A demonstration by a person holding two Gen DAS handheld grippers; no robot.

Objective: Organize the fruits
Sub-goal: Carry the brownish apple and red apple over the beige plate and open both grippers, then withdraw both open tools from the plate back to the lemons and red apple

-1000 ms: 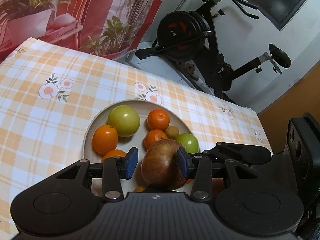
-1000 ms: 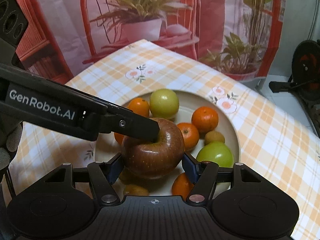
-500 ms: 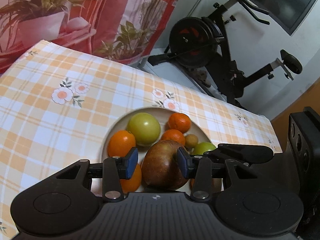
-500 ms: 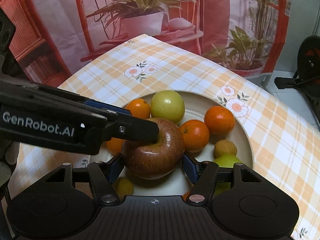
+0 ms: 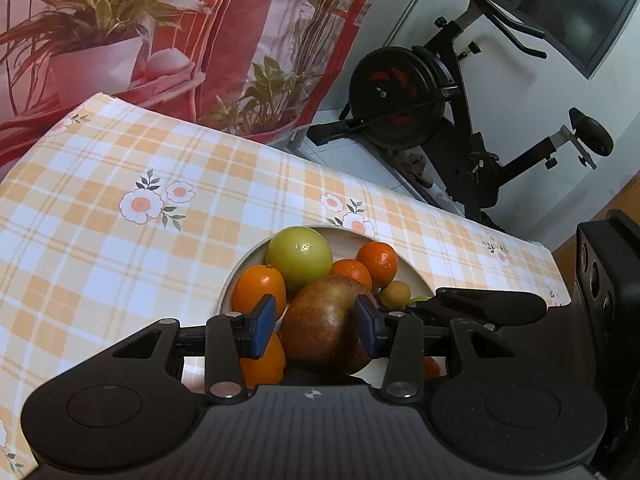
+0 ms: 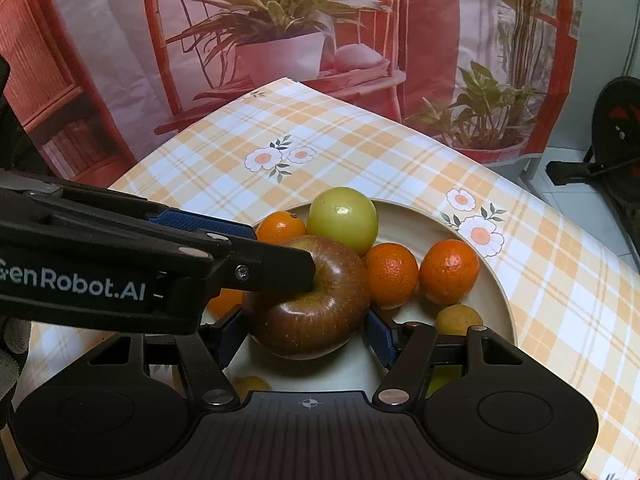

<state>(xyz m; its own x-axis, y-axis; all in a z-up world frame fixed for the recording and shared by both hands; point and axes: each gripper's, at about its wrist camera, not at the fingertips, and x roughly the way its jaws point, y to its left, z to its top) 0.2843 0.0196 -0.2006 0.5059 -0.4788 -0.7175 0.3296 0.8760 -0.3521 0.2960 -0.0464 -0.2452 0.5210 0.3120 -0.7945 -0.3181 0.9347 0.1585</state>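
Red apple (image 6: 310, 300): large, russet-red with a yellowish stem hollow, on the cream plate (image 6: 412, 216) among the other fruit. It sits between both blue pads of the right gripper (image 6: 306, 334), which press its two flanks; pinched.

Left gripper (image 5: 316, 326): reaches in from the side. Its right finger tip (image 6: 296, 268) rests in the apple's stem hollow; in the left wrist view the right pad (image 5: 366, 330) lies against the apple while the left pad (image 5: 262, 330) stands clear, with a gap between it and the fruit. Fingers partly spread, gripping nothing (one-sided contact only).

Plate contents:
- green apple (image 6: 345, 220), at the far side, touching the red apple.
- oranges: one (image 6: 282, 226) just left of the green apple; two (image 6: 390, 276) and (image 6: 449, 272) side by side to the right of the red apple; another (image 5: 262, 364) low on the left, partly hidden behind the left gripper's pad.
- small yellowish fruit (image 6: 458, 320) near the right rim; a second one (image 6: 250, 386) at the near edge, mostly hidden.
- a further green fruit (image 6: 442, 378), seen only through the right gripper's frame.

Desk (image 6: 360, 152): covered in an orange-and-white checked cloth with daisy prints. Behind it a printed curtain (image 6: 280, 40) with potted plants; an exercise bike (image 5: 440, 100) stands beyond the far edge.
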